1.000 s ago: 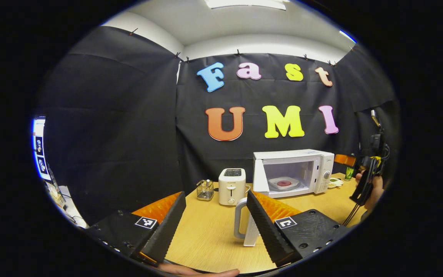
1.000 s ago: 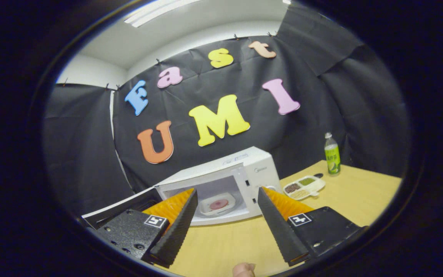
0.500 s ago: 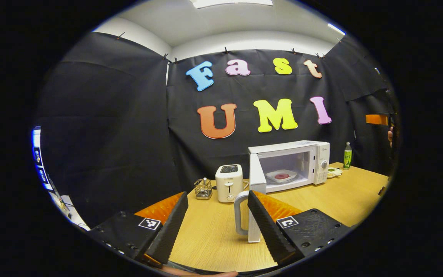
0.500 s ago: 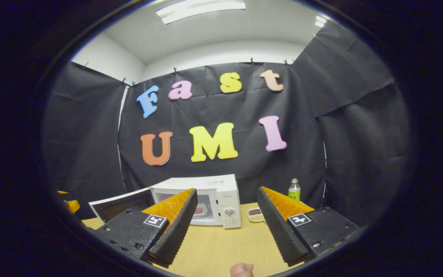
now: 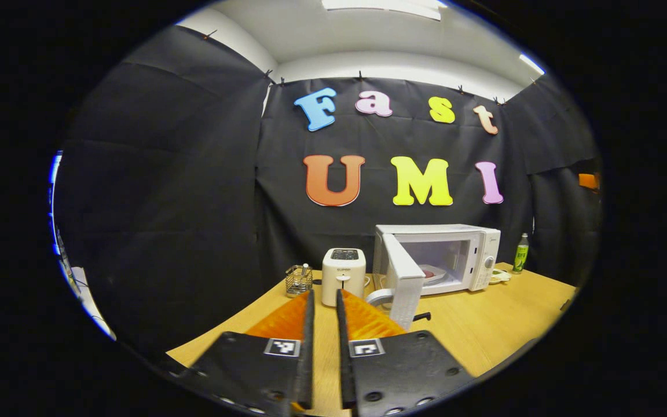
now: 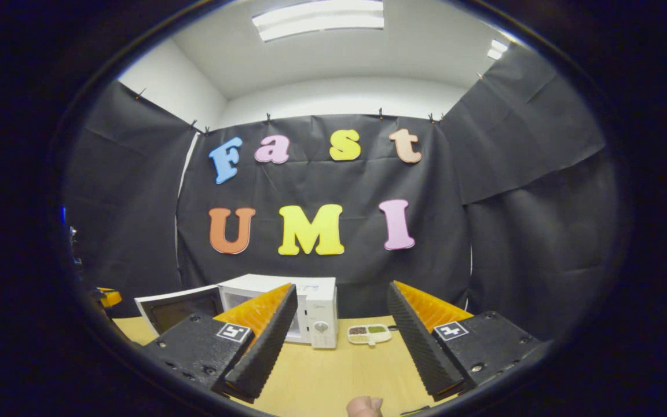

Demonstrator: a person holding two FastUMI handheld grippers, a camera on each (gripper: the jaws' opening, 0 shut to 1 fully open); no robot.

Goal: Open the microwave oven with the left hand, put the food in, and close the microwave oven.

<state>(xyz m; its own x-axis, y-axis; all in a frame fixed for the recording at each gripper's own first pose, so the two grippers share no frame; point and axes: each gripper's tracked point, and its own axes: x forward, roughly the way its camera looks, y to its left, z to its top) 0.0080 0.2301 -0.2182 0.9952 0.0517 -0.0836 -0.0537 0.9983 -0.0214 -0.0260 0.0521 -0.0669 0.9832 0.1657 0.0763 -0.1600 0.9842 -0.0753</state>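
- Closing step in hand, by the look of it: microwave oven (image 5: 455,258) stands at the back of the tabletop (image 5: 484,324) with its door (image 5: 403,278) swung partway out, food (image 5: 429,273) already on a plate inside the cavity.
- Left claw (image 5: 323,324) nearly shut, only a thin slit between the fingers, nothing held; low over the tabletop, well short of the door, aimed about at the toaster.
- Right claw (image 6: 339,324) wide open, empty, back from the oven; a fingertip (image 6: 363,406) of the holding hand at the bottom edge of the right gripper view.
- Next move, as a judgement: swing the left claw to the outer face of the door near the handle (image 5: 381,298) and push it round on its hinge until it latches; a closed claw suits a flat push, so no grasp needed.
- Risk: pushing too near the hinge side, or shoving the light oven along the tabletop instead of shutting it.
- Close by: toaster (image 5: 343,277) just left of the open door, a small wire basket (image 5: 297,280) left of that again; little room there for a wide sweep.
- Right of the oven: a divided dish (image 6: 369,333) of dry goods and a green bottle (image 5: 520,253), both out of the door's arc.
- A small dark item (image 5: 421,317) on the tabletop below the door's edge, too small to name.
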